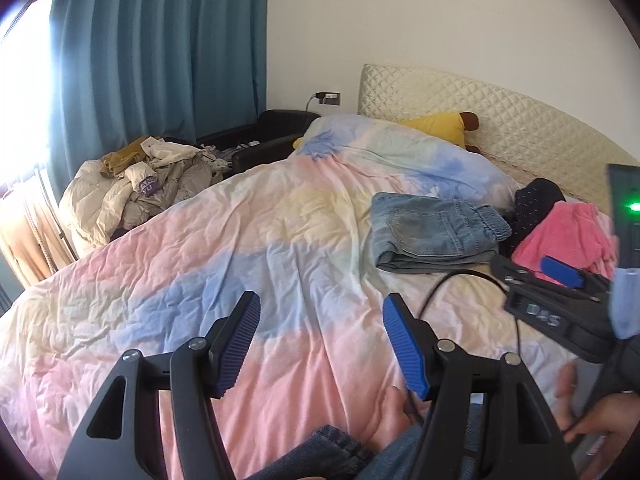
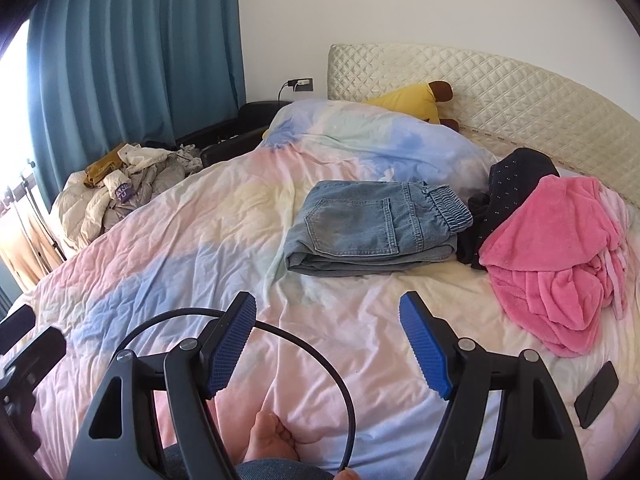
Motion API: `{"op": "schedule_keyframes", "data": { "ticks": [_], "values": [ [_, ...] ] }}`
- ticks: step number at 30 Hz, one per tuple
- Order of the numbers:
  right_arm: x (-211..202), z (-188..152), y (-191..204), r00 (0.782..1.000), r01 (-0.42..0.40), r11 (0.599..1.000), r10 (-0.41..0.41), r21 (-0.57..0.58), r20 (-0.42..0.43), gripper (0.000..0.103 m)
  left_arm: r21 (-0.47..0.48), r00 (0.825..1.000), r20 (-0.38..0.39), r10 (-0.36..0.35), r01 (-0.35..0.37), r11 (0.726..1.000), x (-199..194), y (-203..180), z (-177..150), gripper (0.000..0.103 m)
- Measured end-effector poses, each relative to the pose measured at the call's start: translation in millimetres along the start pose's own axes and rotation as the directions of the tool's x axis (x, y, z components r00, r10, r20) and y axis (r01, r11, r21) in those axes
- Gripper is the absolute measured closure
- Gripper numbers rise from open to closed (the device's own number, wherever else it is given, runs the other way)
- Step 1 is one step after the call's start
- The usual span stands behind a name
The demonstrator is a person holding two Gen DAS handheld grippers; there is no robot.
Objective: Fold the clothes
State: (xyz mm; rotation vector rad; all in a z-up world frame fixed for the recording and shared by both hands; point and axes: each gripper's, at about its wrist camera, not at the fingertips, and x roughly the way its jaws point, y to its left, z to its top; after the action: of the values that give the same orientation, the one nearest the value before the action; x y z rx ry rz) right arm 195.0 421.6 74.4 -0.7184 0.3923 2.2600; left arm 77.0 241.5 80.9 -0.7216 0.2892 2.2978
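A folded pair of light blue jeans (image 2: 368,228) (image 1: 436,230) lies on the pastel bedspread (image 2: 200,240) (image 1: 240,240), toward the head of the bed. To their right a pink fluffy garment (image 2: 560,272) (image 1: 568,236) lies crumpled, partly over a dark dotted garment (image 2: 508,184) (image 1: 532,200). My left gripper (image 1: 320,344) hovers open over the bedspread with nothing between its fingers. Over the near part of the bed my right gripper (image 2: 328,344) is open and empty too, well short of the jeans. The right gripper's body (image 1: 560,304) shows at the right edge of the left wrist view.
A heap of pale jackets and clothes (image 2: 120,192) (image 1: 140,188) lies at the bed's far left by the teal curtain (image 2: 140,60). A yellow plush toy (image 2: 412,100) rests against the quilted headboard (image 2: 500,92). A black cable (image 2: 304,344) loops under my right gripper. A black phone-like object (image 2: 596,396) lies at right. The person's bare foot (image 2: 272,436) rests on the bed.
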Motion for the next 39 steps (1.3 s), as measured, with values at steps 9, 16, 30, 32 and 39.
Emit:
{"op": "schedule_keyframes", "data": {
  "ticks": [9,16,30,32,39],
  "values": [
    [-36,-1,22,0.997,-0.059,0.997,0.062,-0.055,0.044,0.027,-0.083,0.995,-0.086,0.057,-0.064,0.994,41,34,-14,0.037],
    [10,-2,45,0.999,-0.05,0.996,0.05,-0.075,0.011,0.027,-0.104,0.997,-0.062,0.047,-0.053,0.993,0,42,-2,0.037],
    [109,1,164,0.981,-0.173,0.98,0.163,-0.097,-0.108,0.027,-0.152,0.996,-0.047,0.079,-0.085,0.985,-73,60,4,0.037],
    [109,-3,178,0.975,-0.202,0.974,0.19,-0.106,-0.115,0.027,-0.142,0.995,-0.052,0.089,-0.095,0.985,-76,56,5,0.037],
    [108,-16,198,0.975,-0.216,0.965,0.205,-0.148,-0.083,0.027,-0.113,0.993,-0.054,0.108,-0.113,0.987,-79,28,7,0.037]
  ]
}}
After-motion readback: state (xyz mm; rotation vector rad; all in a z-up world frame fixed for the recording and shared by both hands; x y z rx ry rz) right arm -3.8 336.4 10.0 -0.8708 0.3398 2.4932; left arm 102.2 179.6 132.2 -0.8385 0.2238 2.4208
